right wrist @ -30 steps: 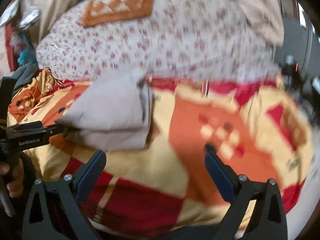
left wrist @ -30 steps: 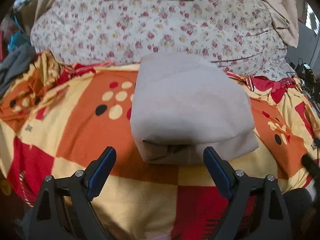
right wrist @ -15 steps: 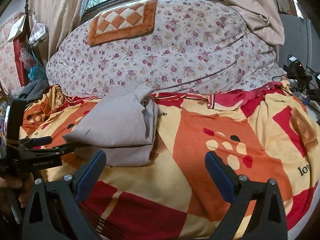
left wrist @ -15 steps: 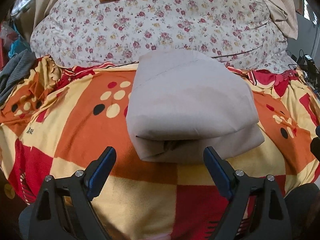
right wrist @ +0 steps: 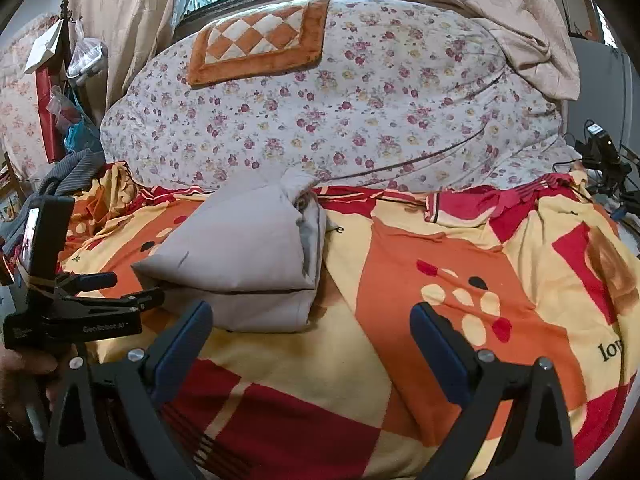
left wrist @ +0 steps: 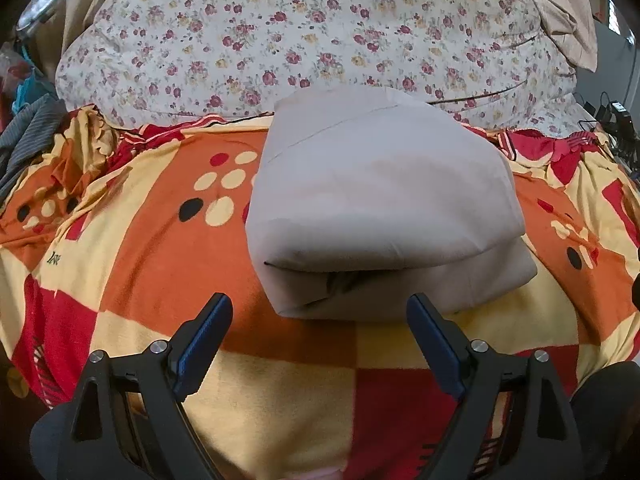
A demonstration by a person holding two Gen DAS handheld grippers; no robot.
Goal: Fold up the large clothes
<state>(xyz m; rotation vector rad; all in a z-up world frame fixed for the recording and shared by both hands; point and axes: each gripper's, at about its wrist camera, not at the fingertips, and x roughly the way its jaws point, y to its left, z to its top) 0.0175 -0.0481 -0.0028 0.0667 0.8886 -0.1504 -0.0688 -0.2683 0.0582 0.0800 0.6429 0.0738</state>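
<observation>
A grey garment [left wrist: 380, 208] lies folded into a thick rectangular stack on the orange, red and yellow blanket [left wrist: 160, 248]. It also shows in the right wrist view [right wrist: 244, 256], at left of centre. My left gripper [left wrist: 320, 320] is open and empty, just in front of the stack's near edge. It shows from the side in the right wrist view [right wrist: 120, 292], close to the stack's near left corner. My right gripper [right wrist: 310, 326] is open and empty, above the blanket to the right of the stack.
A big floral-print quilt bundle [right wrist: 328, 120] rises behind the garment, with an orange checkered cushion [right wrist: 260, 40] on top. Dark striped clothing [right wrist: 68, 172] lies at the left. Cables and a charger [right wrist: 600, 148] sit at the right edge. A beige curtain [right wrist: 500, 12] hangs above.
The right wrist view has steadied and risen, now showing the window. The left gripper has edged closer to the folded garment. Both grippers stay open.
</observation>
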